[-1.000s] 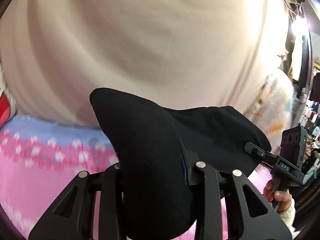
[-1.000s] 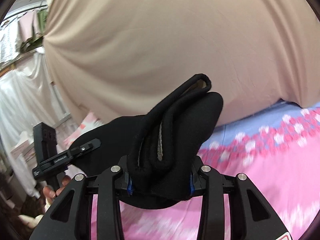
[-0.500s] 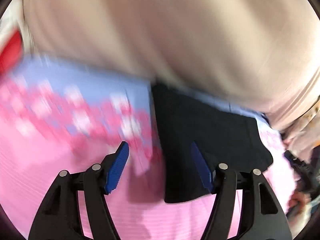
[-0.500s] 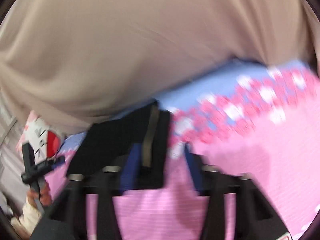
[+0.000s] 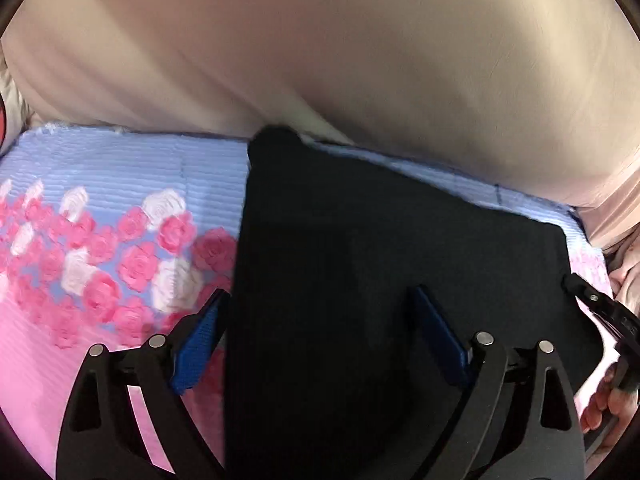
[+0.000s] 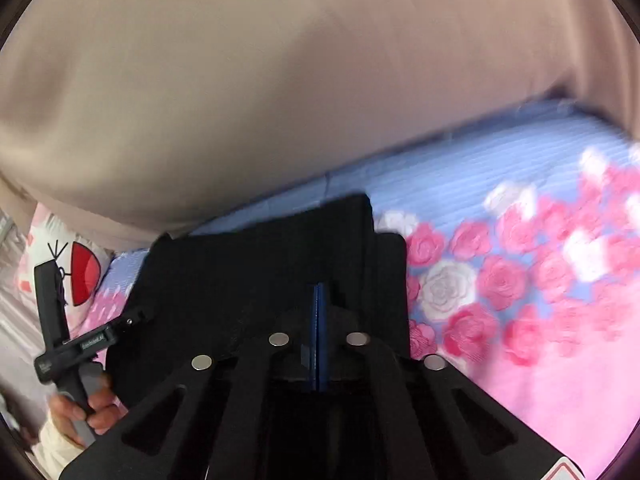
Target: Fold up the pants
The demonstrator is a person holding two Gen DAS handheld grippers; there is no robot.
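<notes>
Big beige curtain fills everything past the grippers, hanging right down to the far edge of the bed. The bedspread under them is blue at the far side, then pink and white roses, then plain pink closer in. A cartoon-print pillow sits off to the left of the right gripper. Both grippers tilt down at the bed. The left gripper has its 2 blue pads spread wide and opening, fabric lying between them but not pinched. The right gripper is squeezed closed, pads together, nothing clearly caught. The black pants lie folded flat on the bedspread directly ahead of and under both grippers.
</notes>
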